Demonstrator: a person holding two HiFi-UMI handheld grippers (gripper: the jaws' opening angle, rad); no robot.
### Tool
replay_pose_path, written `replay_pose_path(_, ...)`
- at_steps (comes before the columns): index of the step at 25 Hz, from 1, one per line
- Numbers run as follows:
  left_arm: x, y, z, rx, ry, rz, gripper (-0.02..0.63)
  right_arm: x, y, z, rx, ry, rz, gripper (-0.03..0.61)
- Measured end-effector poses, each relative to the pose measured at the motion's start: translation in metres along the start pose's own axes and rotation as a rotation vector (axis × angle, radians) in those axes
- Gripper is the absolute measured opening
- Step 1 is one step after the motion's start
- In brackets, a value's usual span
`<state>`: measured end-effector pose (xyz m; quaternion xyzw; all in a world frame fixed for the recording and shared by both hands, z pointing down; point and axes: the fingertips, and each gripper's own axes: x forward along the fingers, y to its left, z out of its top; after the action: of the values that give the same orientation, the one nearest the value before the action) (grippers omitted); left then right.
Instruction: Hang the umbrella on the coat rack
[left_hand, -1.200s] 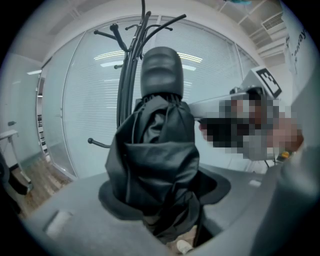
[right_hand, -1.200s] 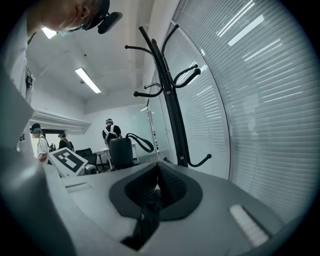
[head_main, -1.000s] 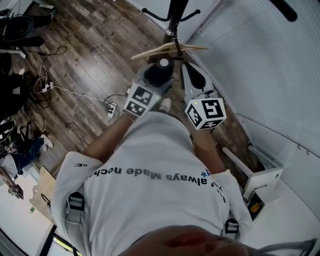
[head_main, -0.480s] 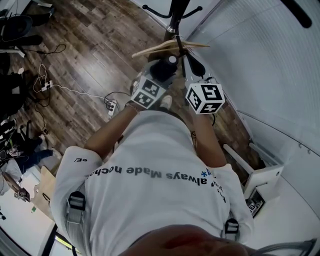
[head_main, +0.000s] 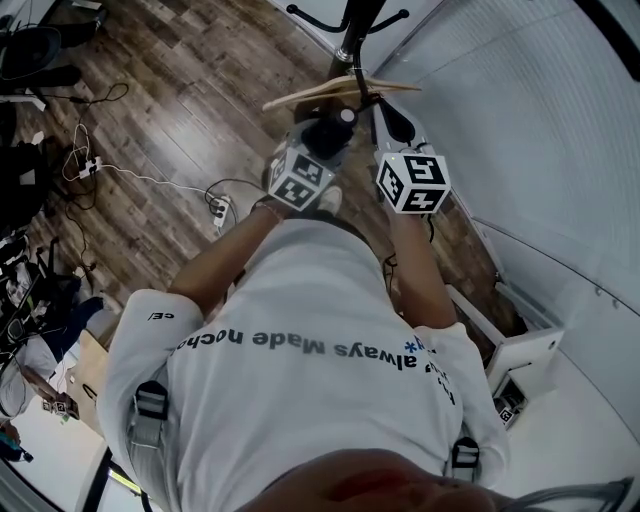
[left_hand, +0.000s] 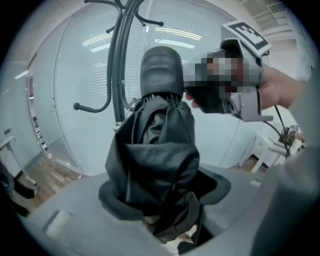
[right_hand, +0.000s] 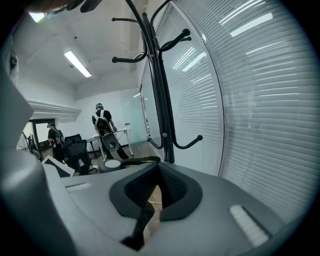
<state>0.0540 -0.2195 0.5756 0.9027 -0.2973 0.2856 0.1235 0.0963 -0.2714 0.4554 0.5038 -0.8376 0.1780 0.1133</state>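
Black folded umbrella (left_hand: 155, 165) is clamped in the left tongs (left_hand: 164, 195), which are closed around the bunched fabric with the rounded handle end poking out toward the rack (right_hand: 160, 100). It's up in the air right in front of the pole and not on any hook yet. The right tongs (right_hand: 159, 187) are pinched fully shut. A thin dark strap (right_hand: 142, 220) comes out of their seam, and I'd guess it's the umbrella's wrist loop. The left gripper view shows their tips right beside the handle, so that fits.

What could go wrong, imo:
- That strap is skinny and only caught at the edge of the tongs. One tug from the umbrella's weight and it could slide out before it's over a hook (right_hand: 192, 142).
- A wooden hanger (head_main: 300, 98) hangs off the rack just above the handle in the head view. Come in sloppy and the umbrella could bump it off.
- If the loop isn't held open, it could miss the hook tip. Letting go with the left then would drop the whole thing on the floor (head_main: 170, 120).

Compared with a second ago, both grippers have pushed in closer to the pole. The handle cap was well short of the hanger in the head view and is now tucked right under it. The grips look unchanged.
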Motion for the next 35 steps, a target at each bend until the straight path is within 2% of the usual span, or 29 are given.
replay_pose_path(14,0.016,0.015,-0.020,-0.023,0.043,0.044,0.282,0.015,-0.012,-0.022,-0.087,0.092,-0.012,0.002)
replay_pose_path(20,0.015,0.022,-0.020,0.007,0.053,0.067,0.282,0.016,-0.010,-0.026,-0.099,0.120,-0.004,0.002)
replay_pose_path(23,0.018,0.026,-0.022,0.009,0.060,0.075,0.282,0.013,-0.016,-0.026,-0.085,0.123,-0.015,0.002)
replay_pose_path(25,0.020,0.028,-0.023,0.007,0.065,0.077,0.282,0.007,-0.022,-0.015,-0.015,0.073,-0.026,0.002)
replay_pose_path(27,0.020,0.031,-0.024,0.010,0.068,0.079,0.282,0.002,-0.022,0.004,0.073,-0.006,0.001,0.017)
replay_pose_path(29,0.020,0.032,-0.025,0.015,0.070,0.079,0.282,0.005,-0.014,0.016,0.093,-0.044,0.043,0.051)
replay_pose_path(32,0.023,0.029,-0.026,0.016,0.075,0.077,0.282,0.018,-0.006,0.012,0.056,-0.003,0.088,0.103)
replay_pose_path(35,0.025,0.028,-0.026,0.013,0.076,0.077,0.282,0.024,-0.002,-0.003,0.023,0.056,0.096,0.139)
